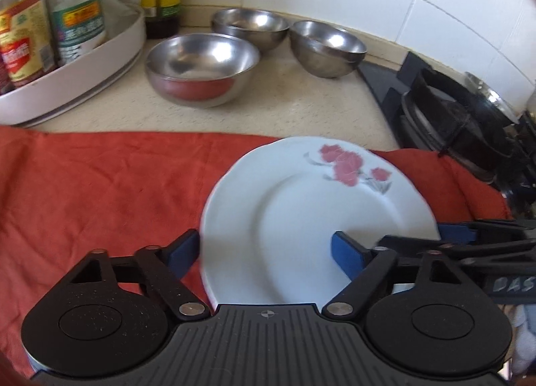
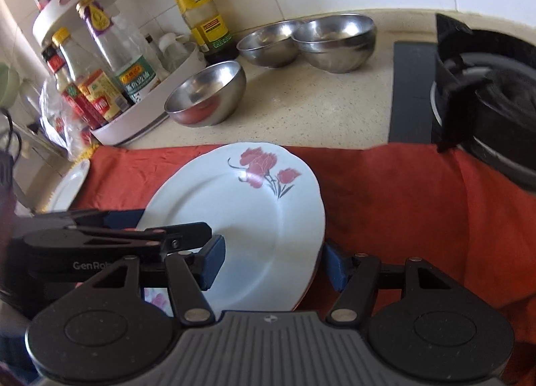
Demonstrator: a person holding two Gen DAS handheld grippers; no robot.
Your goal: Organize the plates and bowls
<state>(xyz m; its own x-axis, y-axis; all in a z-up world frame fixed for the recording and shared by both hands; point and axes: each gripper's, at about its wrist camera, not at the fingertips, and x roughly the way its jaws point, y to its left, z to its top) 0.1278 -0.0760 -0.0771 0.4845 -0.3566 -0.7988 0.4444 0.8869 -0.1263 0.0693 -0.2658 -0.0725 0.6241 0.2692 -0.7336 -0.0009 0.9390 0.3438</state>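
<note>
Three steel bowls, two plates.

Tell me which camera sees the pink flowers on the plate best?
The right wrist view: the flowers on the white plate look sharp, stems and all, with nothing covering them. The left wrist view shows the same flowers too, but blurred and smeared.

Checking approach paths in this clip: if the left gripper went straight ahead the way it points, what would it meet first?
The left gripper already straddles the flowered plate's rim, so probably that plate; beyond it, possibly a steel bowl.
</note>
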